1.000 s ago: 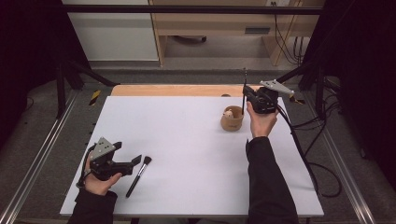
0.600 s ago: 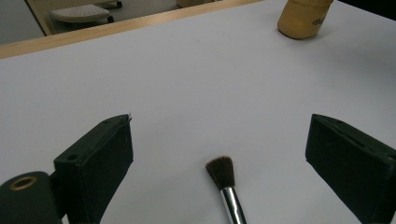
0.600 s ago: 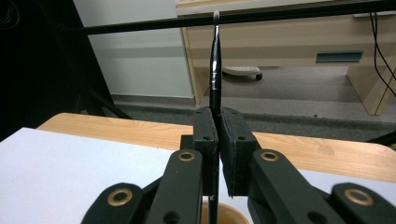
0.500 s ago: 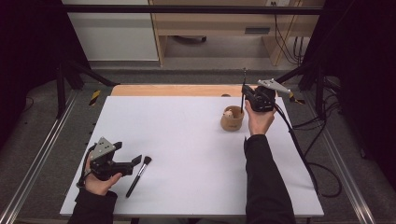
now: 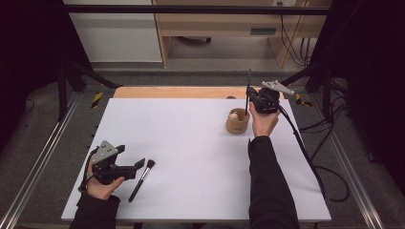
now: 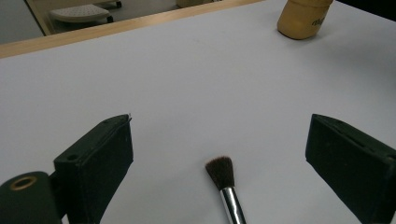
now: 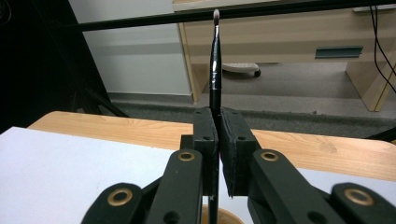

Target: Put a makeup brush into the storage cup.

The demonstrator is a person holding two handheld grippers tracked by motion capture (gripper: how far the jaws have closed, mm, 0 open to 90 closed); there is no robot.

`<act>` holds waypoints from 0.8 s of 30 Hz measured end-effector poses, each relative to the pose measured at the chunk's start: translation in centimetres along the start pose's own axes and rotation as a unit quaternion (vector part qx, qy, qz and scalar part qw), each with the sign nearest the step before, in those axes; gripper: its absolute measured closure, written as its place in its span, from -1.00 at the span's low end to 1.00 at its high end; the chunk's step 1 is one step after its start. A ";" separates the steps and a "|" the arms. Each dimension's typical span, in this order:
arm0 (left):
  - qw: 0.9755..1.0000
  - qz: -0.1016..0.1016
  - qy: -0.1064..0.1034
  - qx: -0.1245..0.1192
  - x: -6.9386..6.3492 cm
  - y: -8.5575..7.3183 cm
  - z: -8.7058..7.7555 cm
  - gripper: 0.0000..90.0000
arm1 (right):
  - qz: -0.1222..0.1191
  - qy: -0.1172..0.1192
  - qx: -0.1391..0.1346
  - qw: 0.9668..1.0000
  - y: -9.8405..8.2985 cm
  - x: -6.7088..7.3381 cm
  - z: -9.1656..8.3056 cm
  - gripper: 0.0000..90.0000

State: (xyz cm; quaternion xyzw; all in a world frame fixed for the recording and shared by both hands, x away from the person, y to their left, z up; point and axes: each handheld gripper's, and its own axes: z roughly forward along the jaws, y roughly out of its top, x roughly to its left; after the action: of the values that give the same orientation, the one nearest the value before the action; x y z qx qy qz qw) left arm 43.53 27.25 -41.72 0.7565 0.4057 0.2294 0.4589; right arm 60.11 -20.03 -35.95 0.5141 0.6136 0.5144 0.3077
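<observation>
My right gripper (image 5: 249, 93) is at the far right of the table, shut on a thin black brush (image 5: 247, 98). The brush stands upright with its lower end in or just above a wooden cup (image 5: 237, 126) that has something pale inside. In the right gripper view the jaws (image 7: 218, 135) pinch the thin brush (image 7: 215, 60), whose tip points up, and the cup rim (image 7: 229, 216) shows below. My left gripper (image 5: 131, 156) is open at the near left, low over the table. A dark-bristled makeup brush (image 6: 224, 177) lies on the table just ahead of its wide-spread jaws (image 6: 219, 127), untouched.
A white sheet (image 5: 191, 157) covers the table, with a wooden strip (image 5: 172, 92) along the far edge. Metal frame rails (image 5: 38, 162) run along both sides. A cable (image 5: 305, 157) trails from the right gripper. The wooden cup (image 6: 303, 18) shows far off in the left gripper view.
</observation>
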 end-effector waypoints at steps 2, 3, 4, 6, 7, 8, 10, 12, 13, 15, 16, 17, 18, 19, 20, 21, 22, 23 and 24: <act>1.000 0.001 0.000 0.001 0.0 0.0 0.0 -0.85 | 0.000 -0.001 0.001 1.000 -0.1 -0.1 0.1 0.90; 1.000 0.001 -0.001 0.001 0.0 0.0 0.0 -0.85 | 0.000 -0.001 0.002 1.000 -0.2 -0.1 0.2 0.90; 1.000 0.001 -0.001 0.001 0.0 0.0 0.0 -0.85 | -0.002 -0.002 0.004 1.000 -0.3 -0.1 0.4 0.90; 1.000 0.001 -0.001 0.000 0.0 0.0 0.0 -0.85 | -0.005 -0.003 0.006 1.000 -0.4 -0.1 0.5 0.90; 1.000 0.001 -0.001 0.000 0.0 0.0 0.0 -0.85 | -0.004 -0.001 0.006 1.000 -0.5 -0.1 0.7 0.91; 1.000 0.001 -0.001 0.000 0.0 0.0 0.0 -0.85 | -0.004 -0.001 0.006 1.000 -0.5 -0.1 0.7 0.91; 1.000 0.001 -0.001 0.000 0.0 0.0 0.0 -0.85 | -0.003 -0.001 0.007 1.000 -0.7 -0.1 0.8 0.90; 1.000 0.001 -0.001 0.001 0.0 0.0 0.0 -0.85 | -0.003 -0.001 0.008 1.000 -0.8 -0.1 1.0 0.90; 1.000 0.000 -0.001 0.001 0.0 0.0 0.0 -0.85 | -0.003 0.000 0.008 1.000 -0.8 -0.2 1.1 0.91; 1.000 0.001 0.000 0.000 0.0 0.0 0.0 -0.85 | -0.003 0.000 0.009 1.000 -0.8 -0.2 1.1 0.90; 1.000 0.001 0.000 0.000 0.0 0.0 0.0 -0.85 | -0.004 -0.001 0.007 1.000 -0.9 -0.2 1.3 0.90; 1.000 0.001 0.000 0.001 0.0 0.0 0.0 -0.85 | -0.004 -0.001 0.007 1.000 -0.9 -0.2 1.3 0.90; 1.000 0.000 0.000 0.001 0.0 0.0 0.0 -0.85 | -0.005 -0.002 0.008 1.000 -0.9 -0.2 1.3 0.91; 1.000 0.000 0.000 0.001 0.0 0.0 0.0 -0.85 | -0.004 -0.002 0.010 1.000 -1.0 -0.2 1.4 0.90; 1.000 0.001 0.000 0.001 0.0 0.0 0.0 -0.85 | -0.002 -0.001 0.010 1.000 -1.0 -0.2 1.4 0.90; 1.000 0.000 0.000 0.001 0.0 0.0 0.0 -0.85 | -0.002 0.000 0.011 1.000 -1.1 -0.2 1.5 0.90; 1.000 0.000 0.000 0.001 0.0 0.0 0.0 -0.85 | -0.002 -0.001 0.010 1.000 -1.1 -0.2 1.5 0.90; 1.000 0.000 0.000 0.001 0.0 0.0 0.1 -0.85 | -0.002 0.001 0.011 1.000 -1.2 -0.2 1.6 0.90; 1.000 0.001 -0.001 0.001 0.0 0.0 0.1 -0.85 | -0.001 0.000 0.010 1.000 -1.2 -0.2 1.7 0.91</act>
State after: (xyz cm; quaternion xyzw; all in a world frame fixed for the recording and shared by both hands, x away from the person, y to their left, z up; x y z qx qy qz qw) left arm 43.55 27.23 -41.78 0.7573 0.4052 0.2289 0.4583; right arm 61.32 -19.61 -37.62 0.5166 0.6188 0.5083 0.3030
